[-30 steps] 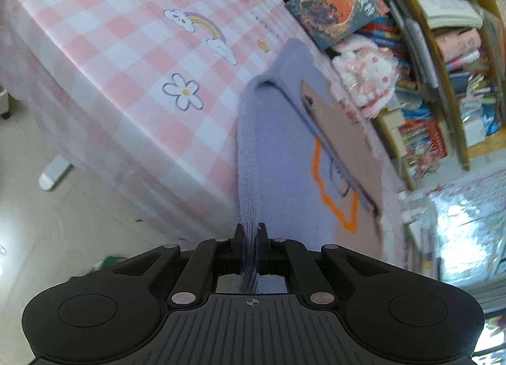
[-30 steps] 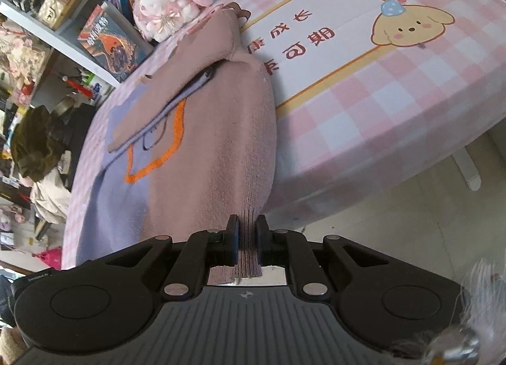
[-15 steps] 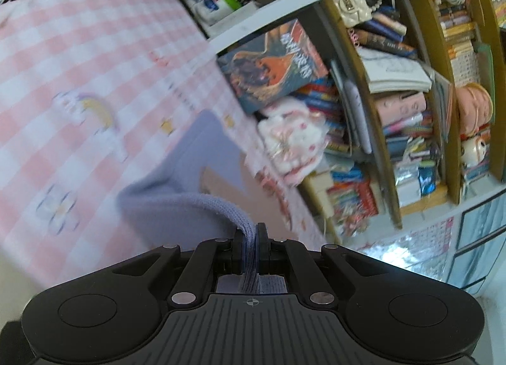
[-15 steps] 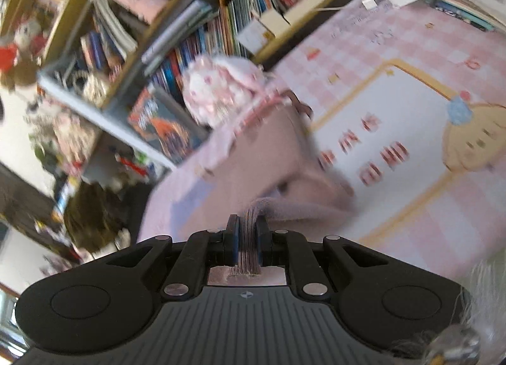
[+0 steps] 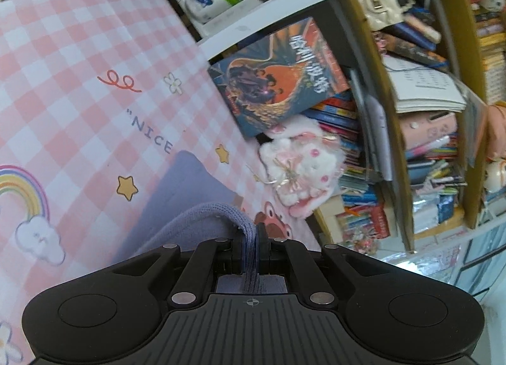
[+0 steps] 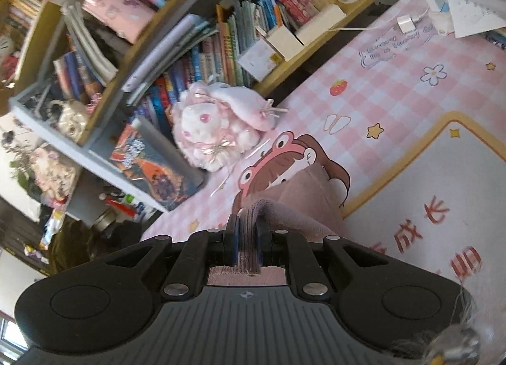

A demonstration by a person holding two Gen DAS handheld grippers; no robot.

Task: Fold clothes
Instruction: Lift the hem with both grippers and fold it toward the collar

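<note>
- Left wrist view: left gripper (image 5: 252,240) pinching the ribbed hem of the sweater (image 5: 193,188), lavender side. Jaws pressed tight on a doubled bunch of knit.
- Rest of that side lies on the pink checked tablecloth (image 5: 79,80), its far corner close to the star prints and the "NICE" lettering. Hem arches up from the cloth into the jaws.
- Risk here: grip sits near the hem edge, so a jerk could pull the knit out and drop this side mid-fold. Judgement only.
- Around: plush toy (image 5: 300,169) near the far table edge, big book (image 5: 278,77) leaning behind it, packed bookshelf (image 5: 427,112) beyond. Toy is close to where the hem looks headed; the fold could brush it or land on it.
- Right wrist view: right gripper (image 6: 246,233) clamped on the same sweater, mauve side (image 6: 303,203). Several ribbed layers squeezed between the pads.
- Cloth runs from the jaws down to the table, covering part of the frog-hat cartoon print (image 6: 275,162).
- Risk: if the two hands travel unevenly the hem goes skewed and the fold wrinkles or lands crooked. Thick bunch in the jaws could also slip.
- Around: same plush toy just past the garment, bookshelf behind it, papers (image 6: 468,14) and a white plug (image 6: 406,23) at the far right corner, well apart from the sweater. Only the toy is in the way.
</note>
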